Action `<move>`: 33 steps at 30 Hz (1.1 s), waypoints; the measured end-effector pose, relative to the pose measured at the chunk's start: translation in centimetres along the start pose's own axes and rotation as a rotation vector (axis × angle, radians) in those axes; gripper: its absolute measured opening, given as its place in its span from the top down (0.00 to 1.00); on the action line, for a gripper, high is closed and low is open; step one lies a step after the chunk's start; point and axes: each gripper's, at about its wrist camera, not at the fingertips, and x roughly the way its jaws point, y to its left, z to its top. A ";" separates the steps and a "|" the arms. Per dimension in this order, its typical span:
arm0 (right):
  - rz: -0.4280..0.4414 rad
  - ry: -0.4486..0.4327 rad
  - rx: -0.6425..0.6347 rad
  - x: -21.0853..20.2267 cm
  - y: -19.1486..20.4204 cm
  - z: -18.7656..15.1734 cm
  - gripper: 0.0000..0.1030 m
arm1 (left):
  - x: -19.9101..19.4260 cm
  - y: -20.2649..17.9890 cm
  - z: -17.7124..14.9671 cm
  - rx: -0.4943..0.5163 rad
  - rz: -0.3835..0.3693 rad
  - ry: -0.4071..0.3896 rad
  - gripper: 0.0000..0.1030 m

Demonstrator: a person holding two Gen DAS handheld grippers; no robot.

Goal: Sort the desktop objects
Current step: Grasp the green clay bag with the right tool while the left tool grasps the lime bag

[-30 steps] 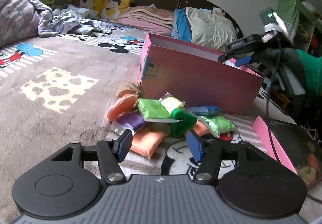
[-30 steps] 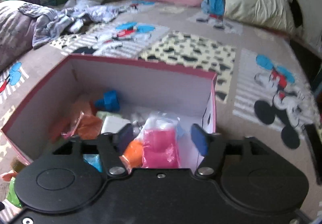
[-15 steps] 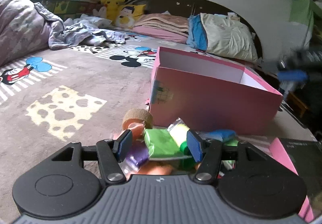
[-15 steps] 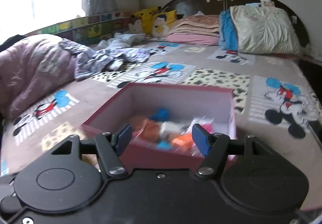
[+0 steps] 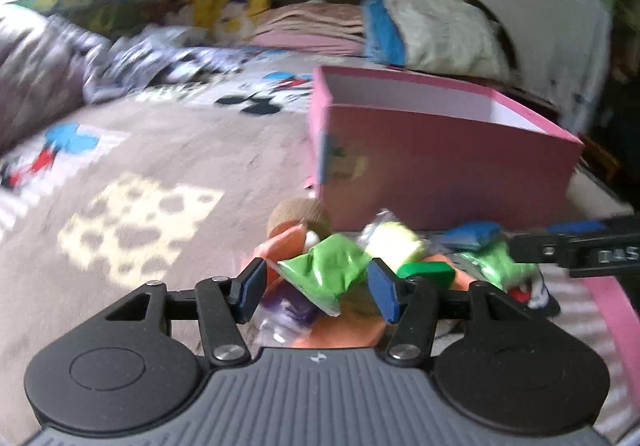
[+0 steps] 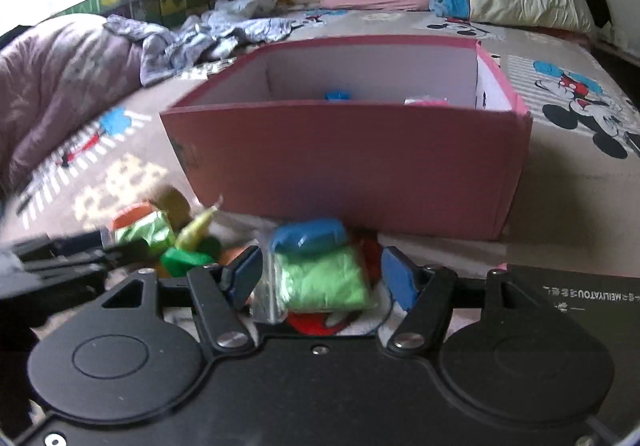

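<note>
Crinkly clay bags [image 5: 326, 272] (glossy plastic), boxy pink cardboard box [image 5: 440, 165]

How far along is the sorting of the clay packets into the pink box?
Partly done: the pink cardboard box already holds a few pieces, a blue one showing. The left gripper is closing around a bright green clay packet; the right gripper stands open over a light green packet. A pile of packets remains outside.

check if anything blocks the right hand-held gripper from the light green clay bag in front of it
Nothing visible does. The right hand-held gripper is open, with the light green clay bag lying straight between its fingers. A blue clay bag lies against the green bag's far side, before the pink box.
</note>
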 end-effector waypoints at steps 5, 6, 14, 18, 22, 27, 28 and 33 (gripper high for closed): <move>-0.014 0.044 -0.091 0.8 0.4 -0.1 0.30 | 0.9 -1.0 0.6 0.188 -0.061 0.008 0.46; -0.010 0.049 -0.096 0.9 0.3 0.0 0.30 | 1.1 -0.9 0.7 0.219 -0.082 0.018 0.46; 0.007 0.094 -0.107 2.9 -0.1 0.3 0.28 | 0.6 0.4 2.8 0.298 -0.205 0.043 0.46; 0.007 0.099 -0.113 3.2 0.4 0.1 0.28 | 2.7 1.4 3.7 0.246 -0.288 0.102 0.46; 0.006 0.099 -0.143 3.2 1.1 -0.5 0.28 | 5.3 3.0 4.1 0.156 -0.358 0.182 0.47; -0.012 0.086 -0.161 2.8 1.6 -0.7 0.28 | 6.8 3.8 3.9 0.122 -0.382 0.244 0.57; -0.016 0.080 -0.167 2.7 1.7 -0.7 0.28 | 6.8 3.6 3.8 0.131 -0.383 0.247 0.59; -0.024 0.068 -0.187 2.8 2.1 -0.8 0.28 | 7.4 3.3 3.9 0.113 -0.371 0.252 0.65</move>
